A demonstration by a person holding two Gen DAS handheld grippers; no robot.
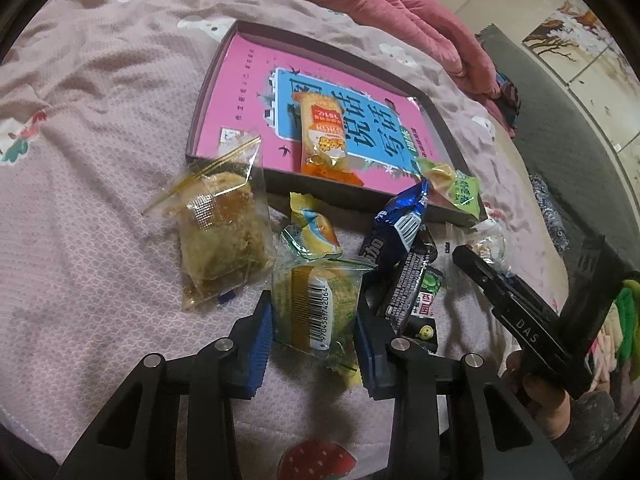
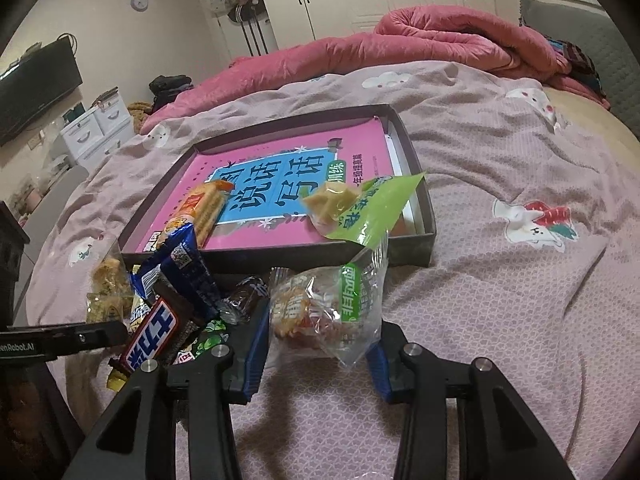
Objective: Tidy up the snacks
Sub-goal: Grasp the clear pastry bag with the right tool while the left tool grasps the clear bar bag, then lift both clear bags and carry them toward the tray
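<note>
Right now both grippers are working over a pile of snacks on a pink-patterned bedspread [image 1: 100,128], w/ a shallow dark box [image 1: 200,92] lying just beyond the pile, far side. Left gripper [image 1: 314,312] is clamping a clear packet w/ a yellow cake and barcode strip [image 1: 316,300], blue pads pressing on both its sides; packet is sitting near-centre of the pile, on the bedspread. To its left a clear zip bag of brownish crumbly snack [image 1: 218,232] is lying apart from the pads. To its right a dark chocolate bar [image 1: 408,280] and a blue wrapper [image 1: 404,216] are leaning against each other. Right gripper [image 2: 316,328] is squeezing a clear bag w/ a green label [image 2: 324,312], holding small wrapped sweets; bag is sitting just near of the box's near wall. Inside the box a pink-and-blue book [image 2: 260,188] is covering the floor; an orange biscuit pack [image 1: 324,136] is lying on it, left-centre, and a green pouch [image 2: 372,208] is resting at the box's near right corner, overhanging the rim. Far side, a rolled pink quilt [image 2: 440,40] is lying along the bed. Left of the right gripper the other tool's black finger is poking in; can't tell what it's touching from that view.
</note>
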